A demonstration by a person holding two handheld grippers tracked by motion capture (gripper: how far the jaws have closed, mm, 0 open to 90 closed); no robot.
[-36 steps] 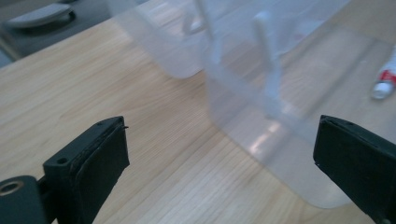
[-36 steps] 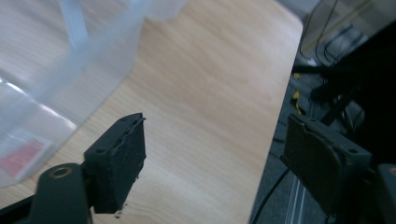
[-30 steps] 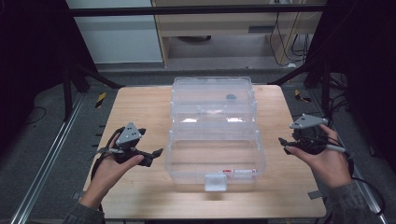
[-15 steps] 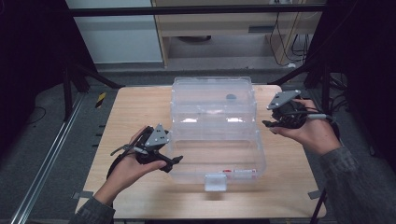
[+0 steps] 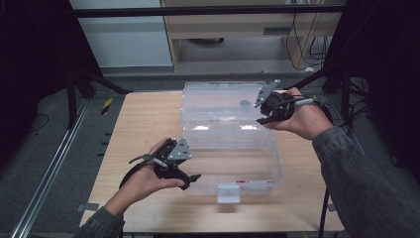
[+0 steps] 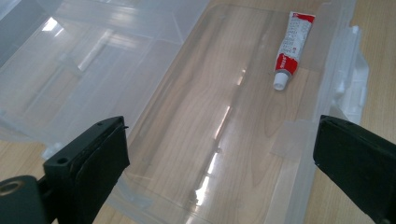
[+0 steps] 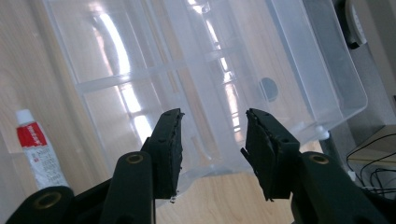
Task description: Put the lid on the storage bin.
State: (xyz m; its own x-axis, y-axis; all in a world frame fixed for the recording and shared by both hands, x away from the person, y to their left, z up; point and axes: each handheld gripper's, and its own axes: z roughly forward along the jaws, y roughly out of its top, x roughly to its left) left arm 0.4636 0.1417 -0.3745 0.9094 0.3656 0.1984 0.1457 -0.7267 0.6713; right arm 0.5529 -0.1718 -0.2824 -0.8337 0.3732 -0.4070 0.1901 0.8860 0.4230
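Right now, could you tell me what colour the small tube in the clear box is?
White tube with red bands; left gripper view.

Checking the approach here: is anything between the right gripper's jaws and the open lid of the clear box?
Nothing visible. The right gripper faces the raised lid directly, jaws apart, nothing between them. The red-and-white tube lies off to one side in the box.
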